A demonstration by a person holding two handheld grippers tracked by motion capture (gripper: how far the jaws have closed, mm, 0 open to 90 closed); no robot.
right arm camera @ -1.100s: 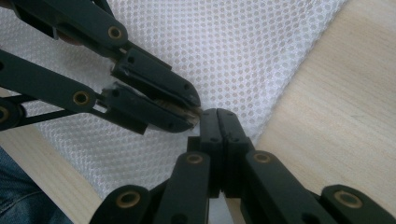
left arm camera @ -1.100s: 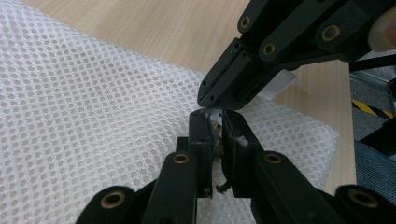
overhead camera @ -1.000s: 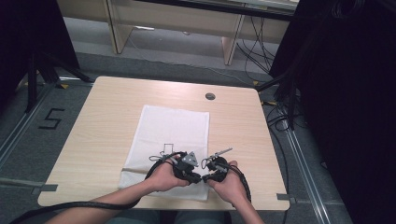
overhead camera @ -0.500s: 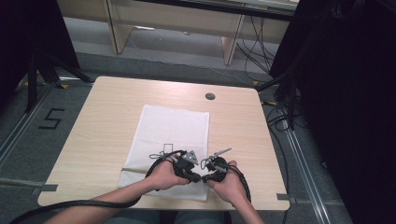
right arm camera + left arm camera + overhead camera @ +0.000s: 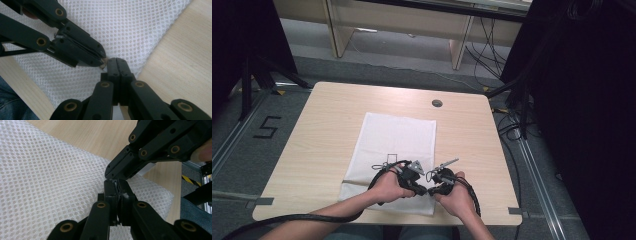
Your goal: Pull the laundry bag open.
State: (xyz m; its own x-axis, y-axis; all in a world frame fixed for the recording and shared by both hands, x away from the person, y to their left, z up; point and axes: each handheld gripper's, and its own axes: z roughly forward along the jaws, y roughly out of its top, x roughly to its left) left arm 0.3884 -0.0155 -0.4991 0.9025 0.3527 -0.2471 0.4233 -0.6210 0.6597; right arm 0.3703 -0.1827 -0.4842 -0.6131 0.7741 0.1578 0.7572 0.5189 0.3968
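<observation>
Your left claw [image 5: 117, 195] has just closed, pinching the white mesh cloth [image 5: 397, 145] lying on the counter [image 5: 312, 130]; your right claw [image 5: 117, 65] is closed beside it, so both look ready to lift.

You see a white mesh cloth [image 5: 394, 150] full of tiny holes. It lies flat in the middle of the high view, its long side running from top to bottom.

A pale wooden worktop [image 5: 337, 130] stands on a grey floor [image 5: 372, 70] marked with a black number five [image 5: 267, 127]. Beyond it stands light wooden furniture [image 5: 402, 25]. Black cables [image 5: 484, 52] trail beside a dark curtain [image 5: 582, 100].
</observation>
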